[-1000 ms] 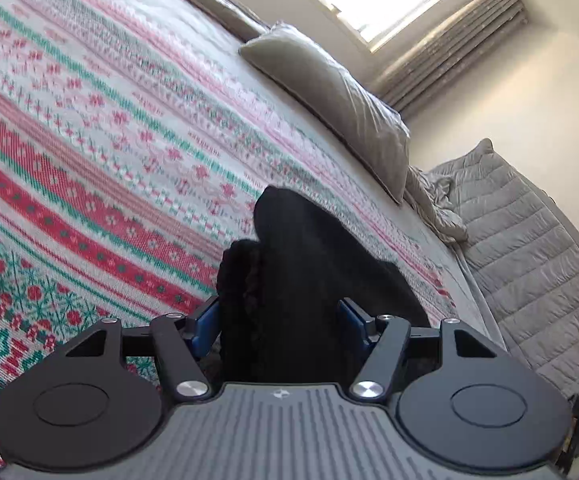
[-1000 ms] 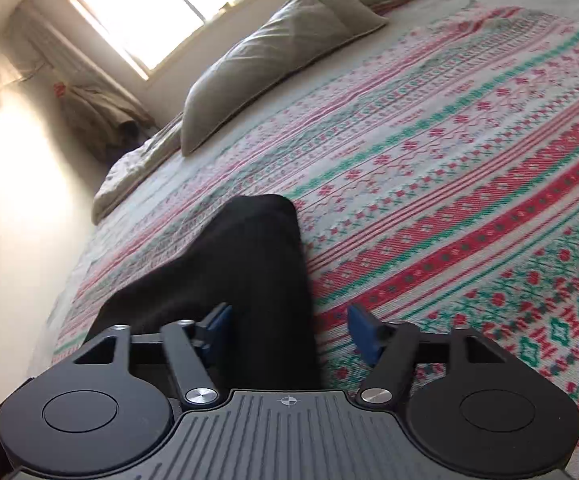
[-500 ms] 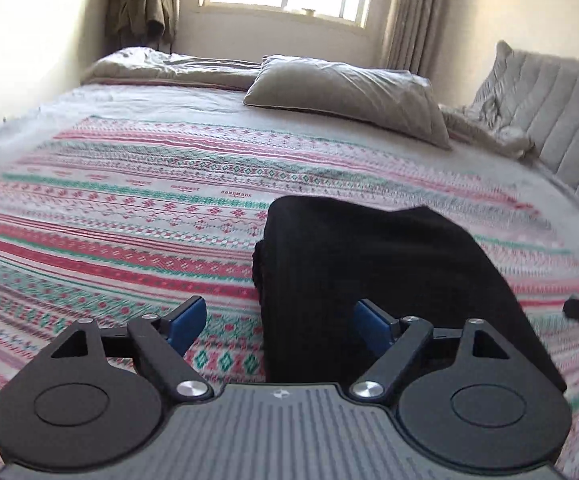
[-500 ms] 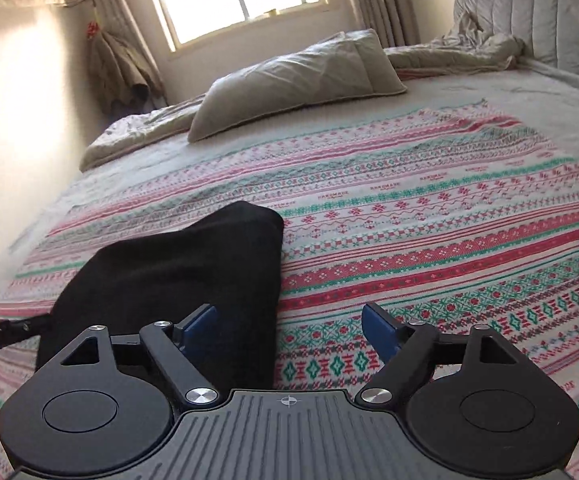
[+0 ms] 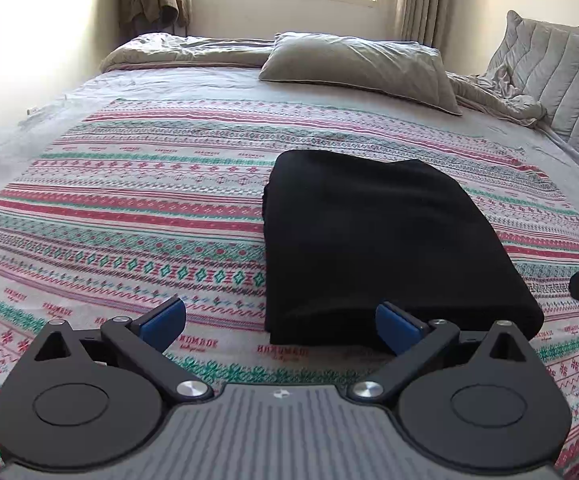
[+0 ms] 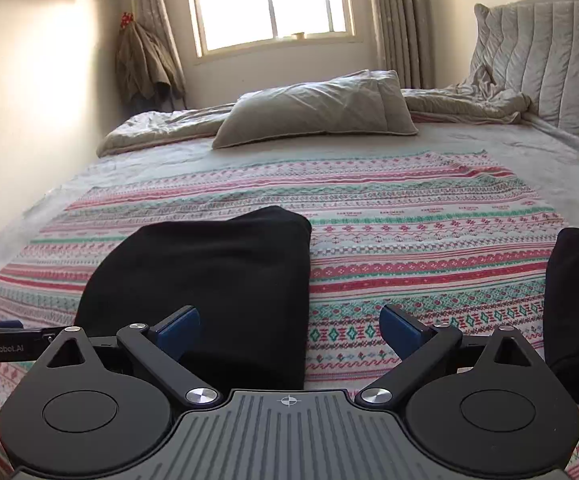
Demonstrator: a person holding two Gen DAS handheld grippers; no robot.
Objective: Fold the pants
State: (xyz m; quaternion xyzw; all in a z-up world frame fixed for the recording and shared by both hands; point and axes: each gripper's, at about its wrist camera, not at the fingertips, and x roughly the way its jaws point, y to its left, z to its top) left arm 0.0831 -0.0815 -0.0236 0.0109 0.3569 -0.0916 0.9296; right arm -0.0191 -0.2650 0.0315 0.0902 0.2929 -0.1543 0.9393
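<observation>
The black pants (image 5: 381, 240) lie folded in a compact rectangle on the patterned blanket (image 5: 129, 216). My left gripper (image 5: 281, 320) is open and empty, just short of the pants' near left corner. In the right wrist view the folded pants (image 6: 209, 280) lie ahead on the left. My right gripper (image 6: 289, 330) is open and empty at their near right edge. The left gripper's body (image 6: 5, 346) shows at the left edge of the right wrist view.
Another black garment (image 6: 577, 320) lies on the blanket to the right. A grey pillow (image 5: 357, 68) and a rumpled duvet (image 5: 497, 96) lie at the far end of the bed. A padded headboard (image 5: 561, 76) stands on the right.
Both grippers let go of the pants, opened wide and pulled back and up. The folded pants now lie flat on the blanket, clear of both pairs of fingers.
</observation>
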